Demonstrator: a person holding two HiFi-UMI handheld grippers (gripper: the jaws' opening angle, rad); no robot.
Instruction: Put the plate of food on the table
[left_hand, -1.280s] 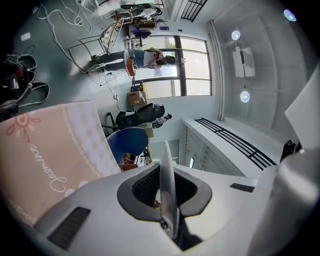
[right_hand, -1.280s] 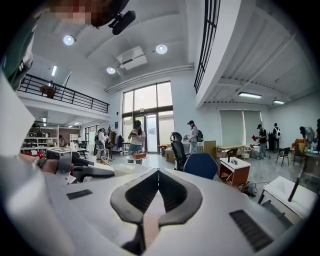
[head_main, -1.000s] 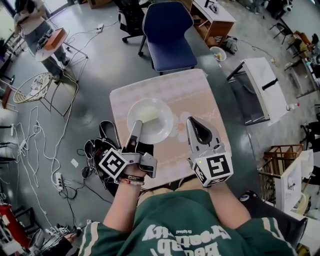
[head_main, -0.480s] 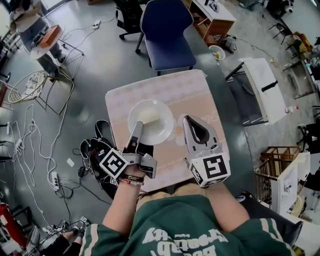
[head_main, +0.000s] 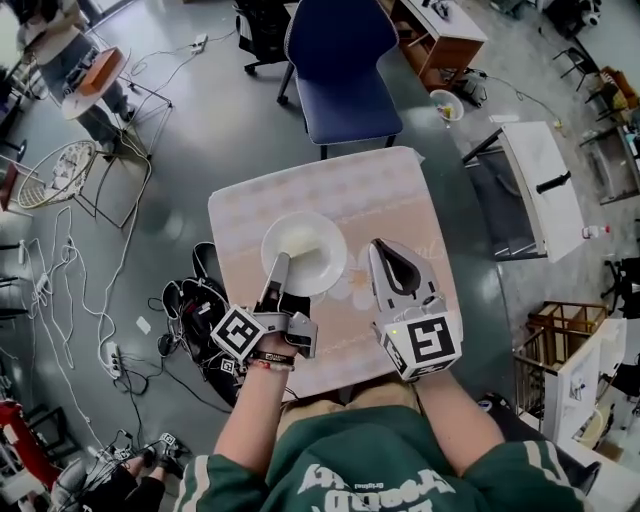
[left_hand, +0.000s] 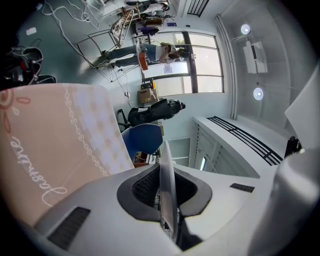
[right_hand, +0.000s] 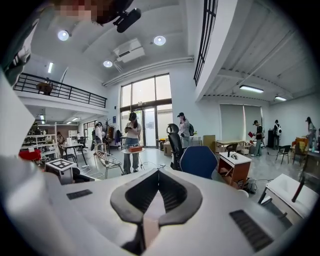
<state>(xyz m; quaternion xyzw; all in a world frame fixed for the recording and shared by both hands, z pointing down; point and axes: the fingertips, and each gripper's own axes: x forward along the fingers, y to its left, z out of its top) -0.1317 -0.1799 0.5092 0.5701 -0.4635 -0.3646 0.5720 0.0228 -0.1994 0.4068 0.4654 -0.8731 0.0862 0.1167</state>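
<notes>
Plate (head_main: 312, 252) of pale food (head_main: 298, 240) is over the surface's (head_main: 370, 190) middle, its near rim pinched in my left fingers (head_main: 275, 275). My right fingers (head_main: 378, 275) are closed together, empty, just beside it.

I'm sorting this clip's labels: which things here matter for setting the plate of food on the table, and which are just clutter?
Part of the job:
plate, food, table, left gripper clamping the plate's rim.

Just lying about:
blue chair, floor cables, black bag beside the table, white side table. The right gripper is shut and empty.
</notes>
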